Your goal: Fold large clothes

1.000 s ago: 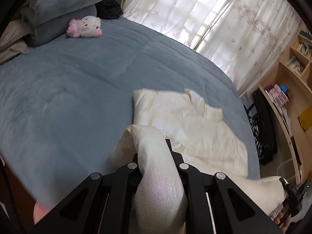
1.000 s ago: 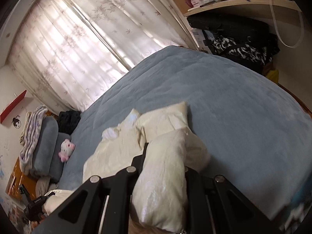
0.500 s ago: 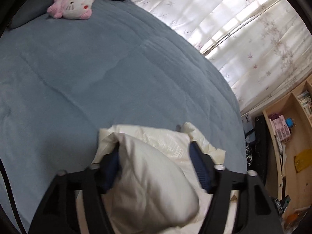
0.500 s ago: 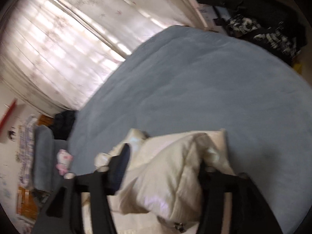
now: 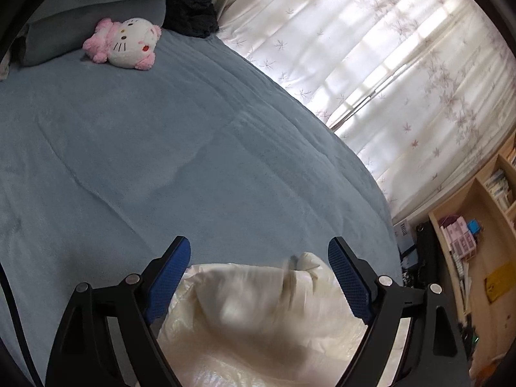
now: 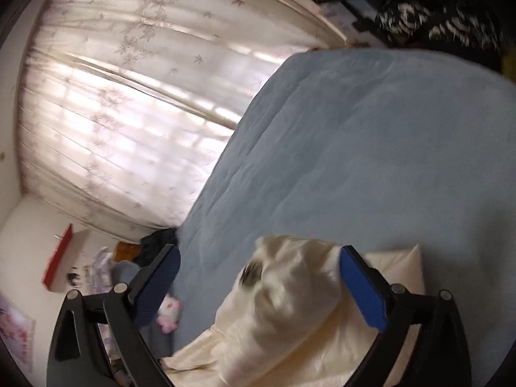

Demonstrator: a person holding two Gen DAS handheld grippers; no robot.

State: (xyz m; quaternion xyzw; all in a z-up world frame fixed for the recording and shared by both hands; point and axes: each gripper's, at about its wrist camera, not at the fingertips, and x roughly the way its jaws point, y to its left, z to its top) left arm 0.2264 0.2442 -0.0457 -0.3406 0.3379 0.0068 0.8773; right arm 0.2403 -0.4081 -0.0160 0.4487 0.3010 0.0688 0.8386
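Note:
A cream puffy jacket lies on the blue-grey bed cover, low in the left wrist view. My left gripper is open just above it, its blue pads wide apart and holding nothing. In the right wrist view the same jacket bulges up between the pads of my right gripper, which is also open. The fabric looks loose and blurred; it is not pinched by either gripper.
A pink and white plush cat and grey pillows lie at the head of the bed. White curtains hang beyond the bed. A wooden bookshelf stands at the right. Dark bags sit past the bed's foot.
Both grippers were shut on jacket fabric a second ago. They have opened wide and let the jacket drop onto the bed. Both cameras have tilted up towards the window.

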